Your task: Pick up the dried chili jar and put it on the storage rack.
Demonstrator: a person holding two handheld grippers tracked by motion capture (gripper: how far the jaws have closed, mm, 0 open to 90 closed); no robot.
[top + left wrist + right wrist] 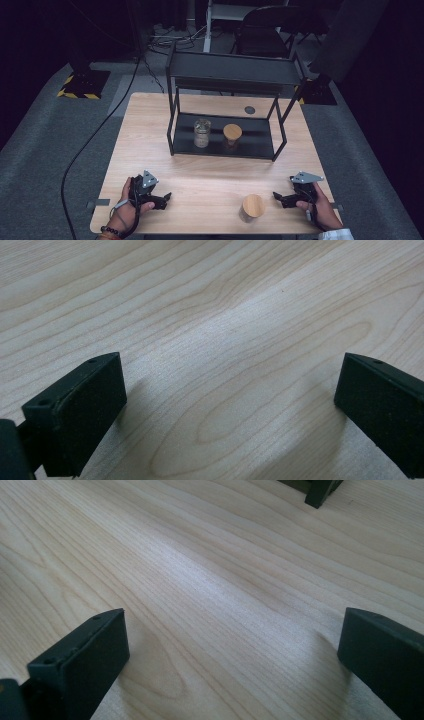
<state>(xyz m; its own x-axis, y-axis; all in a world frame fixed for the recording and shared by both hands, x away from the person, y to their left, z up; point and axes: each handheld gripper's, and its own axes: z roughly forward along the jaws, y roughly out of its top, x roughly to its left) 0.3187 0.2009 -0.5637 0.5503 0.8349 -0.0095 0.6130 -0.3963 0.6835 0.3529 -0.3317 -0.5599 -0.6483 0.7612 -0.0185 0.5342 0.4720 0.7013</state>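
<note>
Resting low on the desk (200, 175), left tool (166, 198) and right tool (278, 197), jaws spread wide, gripping nothing. Between them, nearer the right, standing upright: jar (251, 208) with wooden lid, probably glass. Rigid, smooth, breakable; best gripped around the body, below the lid.

The table (210, 185) is pale wood with a wavy brown grain (clearest in the two gripper views). The left gripper (167, 196) and the right gripper (275, 195) are black, each with a grey plate on top. The shelf (225, 145) is black metal. On it stand a clear jar (202, 133) and a dark jar (232, 137) with a light wooden lid. The near jar (251, 207) has the same tan lid. The floor (45, 130) is grey carpet, with a yellow-and-black striped base (82, 84).
</note>
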